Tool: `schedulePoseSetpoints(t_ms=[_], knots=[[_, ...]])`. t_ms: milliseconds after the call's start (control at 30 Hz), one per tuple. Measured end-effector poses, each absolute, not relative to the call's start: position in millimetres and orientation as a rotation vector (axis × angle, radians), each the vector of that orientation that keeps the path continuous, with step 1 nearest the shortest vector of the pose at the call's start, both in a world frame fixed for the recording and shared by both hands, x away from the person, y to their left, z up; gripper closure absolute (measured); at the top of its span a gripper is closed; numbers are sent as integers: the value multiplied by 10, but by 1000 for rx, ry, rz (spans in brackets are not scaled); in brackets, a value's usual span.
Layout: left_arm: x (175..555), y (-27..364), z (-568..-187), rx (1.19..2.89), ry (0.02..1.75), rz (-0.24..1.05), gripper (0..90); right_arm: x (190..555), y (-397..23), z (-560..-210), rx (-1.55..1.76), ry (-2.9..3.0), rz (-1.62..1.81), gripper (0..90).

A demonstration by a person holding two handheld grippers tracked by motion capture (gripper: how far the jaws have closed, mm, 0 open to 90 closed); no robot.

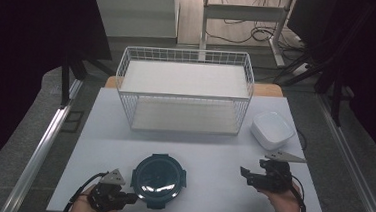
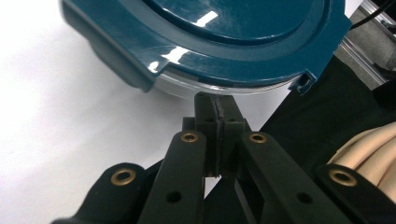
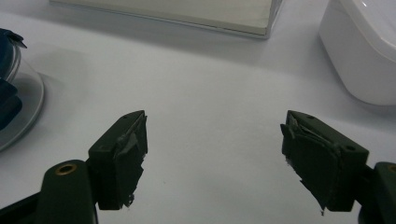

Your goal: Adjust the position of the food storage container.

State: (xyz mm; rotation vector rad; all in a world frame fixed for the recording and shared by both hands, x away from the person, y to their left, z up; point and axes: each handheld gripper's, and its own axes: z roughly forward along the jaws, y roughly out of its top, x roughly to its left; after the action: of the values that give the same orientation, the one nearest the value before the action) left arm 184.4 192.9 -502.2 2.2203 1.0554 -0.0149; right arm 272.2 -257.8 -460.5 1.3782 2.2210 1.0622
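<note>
White table [image 1: 213, 153], teal-lidded container [image 1: 158, 180] just beyond clenched left gripper [image 1: 130, 198] (empty), right gripper [image 1: 245, 175] released.

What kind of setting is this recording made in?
Probably a lab or recording workspace, not a kitchen: a white table framed by metal rails, loose cables on the floor behind, dark surroundings.

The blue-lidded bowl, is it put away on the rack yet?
Not yet. The blue-lidded bowl sits on the table, lid on. The left gripper is shut, its tips at the bowl's rim. The right gripper waits open. The white wire rack has nothing on it.
</note>
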Motion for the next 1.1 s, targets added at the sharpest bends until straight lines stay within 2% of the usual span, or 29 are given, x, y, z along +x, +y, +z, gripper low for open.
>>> schedulePoseSetpoints(t_ms=[367, 1100], knots=[[1885, 1931, -5038, 2175, 1076, -67, 900, 2742, -2552, -4636, 1365, 2244, 1055, 225], [2132, 1723, -5021, 2176, 1084, -80, 900, 2741, -2540, -4628, 1365, 2249, 1063, 225]])
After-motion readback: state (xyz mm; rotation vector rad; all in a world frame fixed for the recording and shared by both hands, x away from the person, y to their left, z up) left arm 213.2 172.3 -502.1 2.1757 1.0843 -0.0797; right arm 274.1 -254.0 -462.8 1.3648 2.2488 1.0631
